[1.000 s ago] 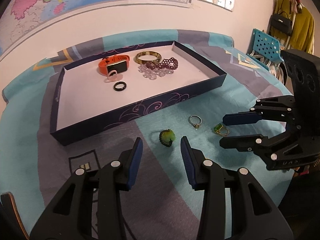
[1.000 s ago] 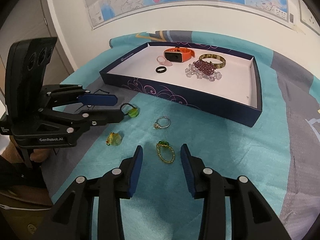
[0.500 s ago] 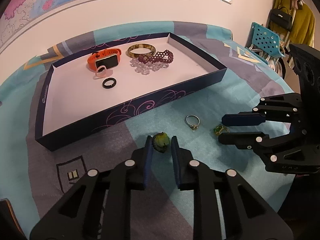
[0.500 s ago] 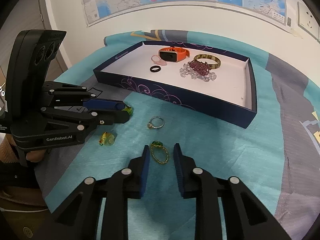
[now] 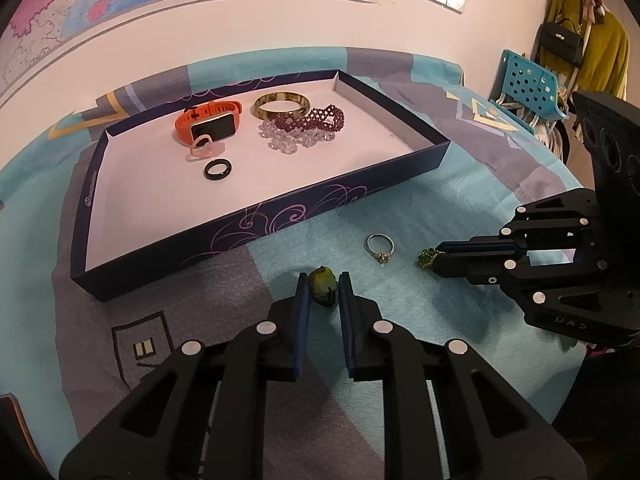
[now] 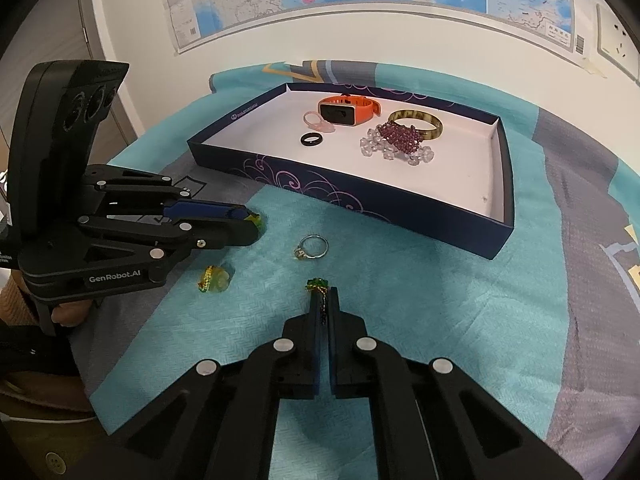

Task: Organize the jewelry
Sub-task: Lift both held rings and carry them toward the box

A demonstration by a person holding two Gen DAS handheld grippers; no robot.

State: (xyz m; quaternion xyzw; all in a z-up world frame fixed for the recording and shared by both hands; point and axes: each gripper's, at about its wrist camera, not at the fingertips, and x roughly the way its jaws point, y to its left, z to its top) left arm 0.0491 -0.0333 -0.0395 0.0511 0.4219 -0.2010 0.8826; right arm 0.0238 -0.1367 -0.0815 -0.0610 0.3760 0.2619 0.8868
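A navy tray point(image 5: 280, 220) point(image 6: 360, 200) with a white floor holds an orange watch point(image 5: 208, 124), a bangle, bead bracelets and a black ring point(image 5: 217, 170). On the teal cloth in front of it, my left gripper point(image 5: 323, 278) point(image 6: 250, 224) is closing its jaws on a yellow-green ring point(image 5: 323, 288) that sits between the pads. My right gripper point(image 6: 323, 294) point(image 5: 440, 258) is shut on a gold beaded ring; its green stone point(image 6: 317, 283) point(image 5: 427, 258) sticks out past the tips. A silver ring point(image 5: 381, 245) point(image 6: 312, 247) lies loose between the two grippers.
Another yellow-green ring point(image 6: 214, 279) lies on the cloth under the left gripper's body. A person's hand point(image 6: 68, 314) holds that gripper. A blue plastic chair point(image 5: 528, 88) and hanging clothes point(image 5: 580, 40) stand past the table's right side. A map covers the wall behind.
Both pairs of jaws have narrowed: the left around the yellow-green ring, the right fully onto the gold beaded ring. The left view has moved slightly closer to its ring.
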